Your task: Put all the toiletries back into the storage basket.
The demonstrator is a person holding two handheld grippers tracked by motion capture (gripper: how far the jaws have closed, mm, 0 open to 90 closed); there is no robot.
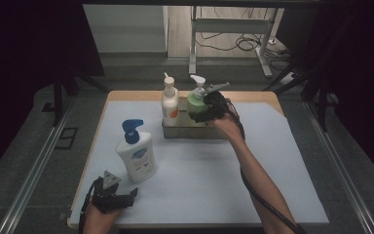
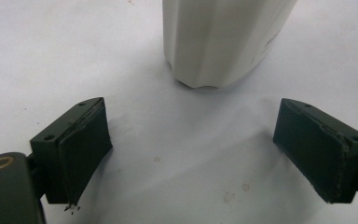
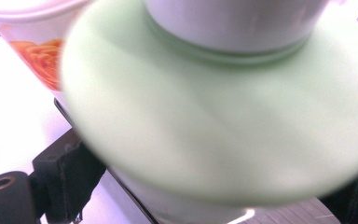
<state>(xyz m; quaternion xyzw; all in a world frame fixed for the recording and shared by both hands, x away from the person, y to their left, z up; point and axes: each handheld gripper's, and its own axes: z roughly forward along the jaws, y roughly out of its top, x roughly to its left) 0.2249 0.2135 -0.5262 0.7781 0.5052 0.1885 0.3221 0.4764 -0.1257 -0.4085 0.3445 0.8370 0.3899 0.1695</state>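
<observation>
A green bottle (image 1: 195,102) with a white pump stands in a metal tray (image 1: 190,132) at the back of the table, and my right gripper (image 1: 200,113) is shut on its body. In the right gripper view the green bottle (image 3: 214,116) is blurred and very close between the jaws of my right gripper (image 3: 214,189). Beside it in the tray stands a white bottle with an orange label (image 1: 170,103) (image 3: 32,51). At the front left my left gripper (image 1: 126,195) (image 2: 193,149) is open, just short of a white bottle with a blue pump (image 1: 136,153) (image 2: 219,42).
A white mat (image 1: 214,175) covers the wooden table. Dark floor and metal rails lie on both sides. A desk frame with cables (image 1: 233,34) stands behind the table.
</observation>
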